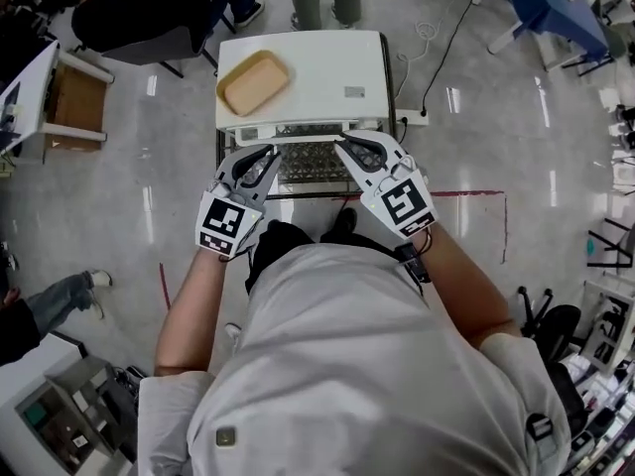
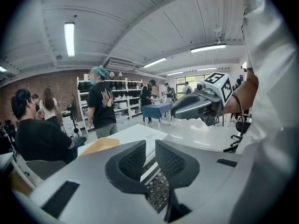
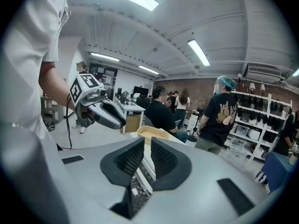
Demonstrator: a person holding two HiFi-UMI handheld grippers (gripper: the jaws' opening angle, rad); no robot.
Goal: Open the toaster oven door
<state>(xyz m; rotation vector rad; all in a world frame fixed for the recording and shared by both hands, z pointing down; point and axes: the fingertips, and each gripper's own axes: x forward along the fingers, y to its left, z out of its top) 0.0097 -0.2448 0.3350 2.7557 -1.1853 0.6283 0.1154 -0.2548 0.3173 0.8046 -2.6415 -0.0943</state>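
Note:
A white toaster oven (image 1: 327, 82) stands on a low stand in front of me, with a tan tray (image 1: 254, 82) on its top. Its door (image 1: 308, 167) lies folded down toward me, showing a dark mesh-patterned pane. My left gripper (image 1: 266, 155) hovers over the door's left corner and my right gripper (image 1: 347, 147) over its right corner. In the left gripper view the jaws (image 2: 149, 146) stand slightly apart with nothing pressed between them, the oven's edge showing through the gap. The right gripper view shows the same narrow empty gap (image 3: 147, 143), with the tray (image 3: 152, 133) beyond.
A power strip (image 1: 412, 119) and cable lie on the floor right of the oven. Red tape (image 1: 476, 194) marks the floor. A desk (image 1: 50, 97) and seated person are at far left, another person stands behind the oven, and shelves line the back wall.

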